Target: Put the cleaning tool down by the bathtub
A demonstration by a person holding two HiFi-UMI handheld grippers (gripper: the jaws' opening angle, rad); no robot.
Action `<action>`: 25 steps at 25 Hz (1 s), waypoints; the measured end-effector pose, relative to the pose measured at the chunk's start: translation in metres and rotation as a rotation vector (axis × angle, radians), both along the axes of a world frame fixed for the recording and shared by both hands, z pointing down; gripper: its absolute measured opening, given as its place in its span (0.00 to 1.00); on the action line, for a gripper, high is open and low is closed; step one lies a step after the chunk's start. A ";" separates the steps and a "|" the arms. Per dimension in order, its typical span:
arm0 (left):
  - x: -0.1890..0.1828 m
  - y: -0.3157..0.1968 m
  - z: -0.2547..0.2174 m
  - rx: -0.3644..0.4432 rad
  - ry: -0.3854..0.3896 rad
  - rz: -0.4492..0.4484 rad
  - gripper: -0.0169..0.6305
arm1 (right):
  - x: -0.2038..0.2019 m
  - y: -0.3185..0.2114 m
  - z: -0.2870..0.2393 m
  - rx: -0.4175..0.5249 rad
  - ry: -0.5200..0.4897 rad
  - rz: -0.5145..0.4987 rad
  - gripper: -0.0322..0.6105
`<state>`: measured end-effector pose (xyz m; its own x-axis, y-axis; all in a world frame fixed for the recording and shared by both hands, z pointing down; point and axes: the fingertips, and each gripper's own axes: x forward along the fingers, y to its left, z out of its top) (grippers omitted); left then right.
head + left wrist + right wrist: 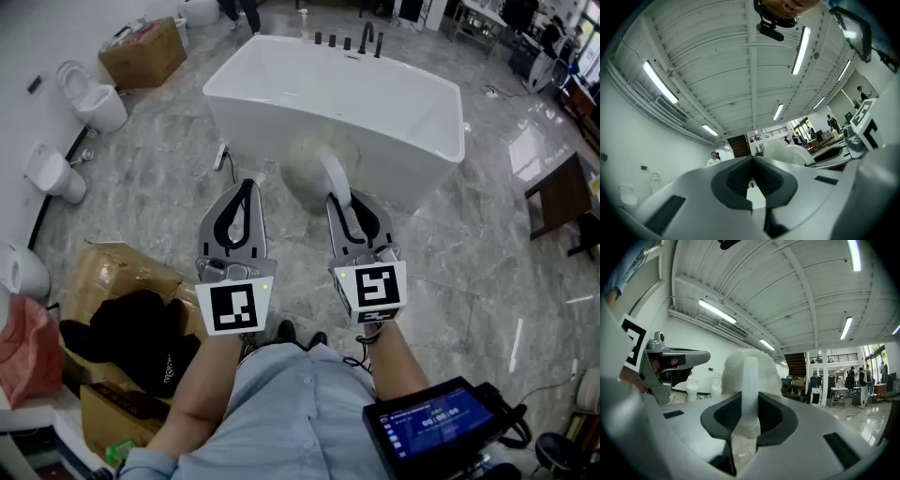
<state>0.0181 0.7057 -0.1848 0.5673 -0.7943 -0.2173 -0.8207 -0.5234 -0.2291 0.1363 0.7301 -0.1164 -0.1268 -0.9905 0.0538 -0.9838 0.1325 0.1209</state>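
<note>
Head view: the person holds two claws out in front. The right gripper (336,201) is clamped on the white handle of the cleaning tool (309,169), which has a round fluffy head. The tool looks to be up in the air, near the front wall of the bathtub (394,169), and not yet on the floor (487,253). The left gripper (247,186) has its two jaws pressed together with nothing in them.

I think the job now is to bring the tool down. To do it well, the right claw should go low, just beside the tub wall, so the fluffy head rests on the floor first. Then the jaws can open slowly and back away along the handle, so the tool does not tip or roll off. The left claw can wait off to the side.

The right gripper view shows the hold up close. The handle stands straight between the two dark pads (726,412), with the fluffy head right behind it. The head view does not show that so well. But that close view shows no tub at all. Only the head view tells where the tub and floor are. The left gripper view shows mostly ceiling lights, plus its own shut jaws.
</note>
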 end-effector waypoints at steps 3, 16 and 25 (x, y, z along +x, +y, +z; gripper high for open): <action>0.001 0.002 0.001 0.001 0.001 0.001 0.05 | 0.002 0.002 0.002 -0.002 -0.001 0.002 0.19; -0.002 0.016 0.015 -0.009 -0.009 -0.029 0.05 | 0.013 0.017 0.014 -0.001 -0.024 0.011 0.19; -0.012 -0.009 0.019 -0.037 -0.004 -0.072 0.05 | 0.016 -0.008 0.018 -0.028 -0.019 0.003 0.19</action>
